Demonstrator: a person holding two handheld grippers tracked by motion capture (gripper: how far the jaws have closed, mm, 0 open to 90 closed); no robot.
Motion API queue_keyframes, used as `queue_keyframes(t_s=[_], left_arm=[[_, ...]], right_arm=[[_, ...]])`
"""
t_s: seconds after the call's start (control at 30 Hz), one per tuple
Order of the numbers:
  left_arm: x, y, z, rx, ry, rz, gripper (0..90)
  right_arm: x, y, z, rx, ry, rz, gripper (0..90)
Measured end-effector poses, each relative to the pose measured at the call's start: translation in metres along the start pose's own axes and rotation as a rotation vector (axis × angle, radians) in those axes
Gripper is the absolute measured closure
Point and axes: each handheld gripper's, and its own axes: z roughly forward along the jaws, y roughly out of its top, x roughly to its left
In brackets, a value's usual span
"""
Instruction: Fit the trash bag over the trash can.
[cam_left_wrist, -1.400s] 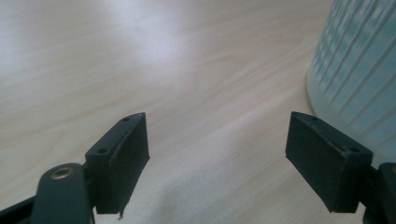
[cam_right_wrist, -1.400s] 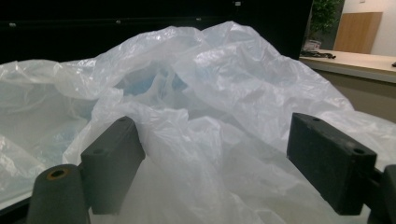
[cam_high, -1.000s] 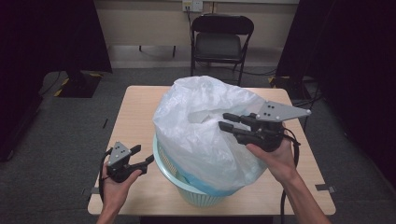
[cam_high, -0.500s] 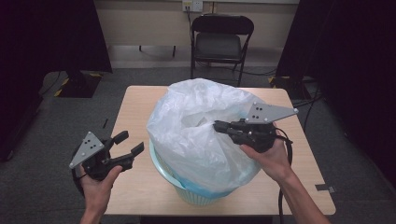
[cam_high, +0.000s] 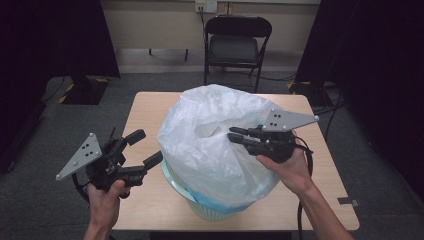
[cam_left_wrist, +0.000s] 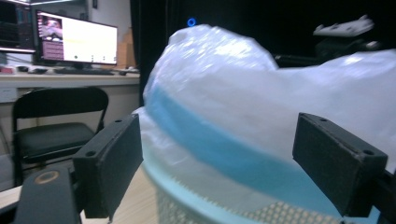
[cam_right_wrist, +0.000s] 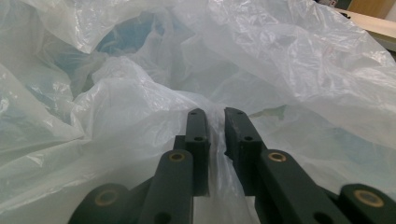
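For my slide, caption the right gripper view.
Right gripper pinches a fold of the white plastic bag.

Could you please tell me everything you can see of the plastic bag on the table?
The bag is thin, crinkled, translucent white plastic, billowing up out of a pale blue mesh basket whose rim it drapes over. Its mouth sags open at the top. The right hand-held gripper pinches a fold of it between nearly shut jaws. The left hand-held gripper is open beside it, not touching.
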Motion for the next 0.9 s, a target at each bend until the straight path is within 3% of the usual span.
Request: queue_keyframes(t_s=[0.1,0.17,0.27,0.33,0.43,0.47,0.57,0.7,0.77,0.83,0.9], left_arm=[[-0.004,0.008,-0.002,-0.041,-0.019,-0.019,15.7],[-0.006,0.017,-0.002,-0.048,0.002,-0.005,15.8],[-0.008,0.026,0.004,-0.054,-0.004,0.000,15.8],[-0.010,0.029,0.010,-0.048,0.001,0.008,15.8],[-0.008,0.024,0.021,0.005,0.009,-0.004,17.3],[-0.007,0.022,0.024,0.018,0.008,-0.005,22.5],[-0.005,0.016,0.028,0.041,-0.002,-0.004,51.3],[-0.003,0.014,0.029,0.068,0.011,0.001,83.1],[-0.003,0.014,0.026,0.061,0.013,-0.001,89.8],[-0.002,0.014,0.023,0.062,0.018,0.003,90.0],[-0.002,0.014,0.019,0.058,0.026,0.000,90.0]], right_arm=[[0.000,0.000,0.001,0.006,-0.002,-0.003,80.0],[0.001,0.001,0.002,0.008,0.000,-0.006,80.0],[0.002,0.001,0.003,0.008,0.001,-0.006,78.7],[0.002,0.001,0.003,0.012,0.001,-0.010,78.4],[0.002,0.001,0.003,0.010,0.002,-0.011,76.6],[0.002,0.001,0.003,0.009,0.003,-0.013,75.6],[0.003,0.001,0.003,0.010,0.010,-0.021,72.0],[0.005,0.002,0.002,0.003,0.011,-0.022,59.1],[0.006,0.002,0.000,-0.003,0.005,-0.020,50.3],[0.008,0.002,-0.003,-0.009,-0.001,-0.015,40.0],[0.009,0.002,-0.007,-0.017,-0.003,-0.016,35.4]])
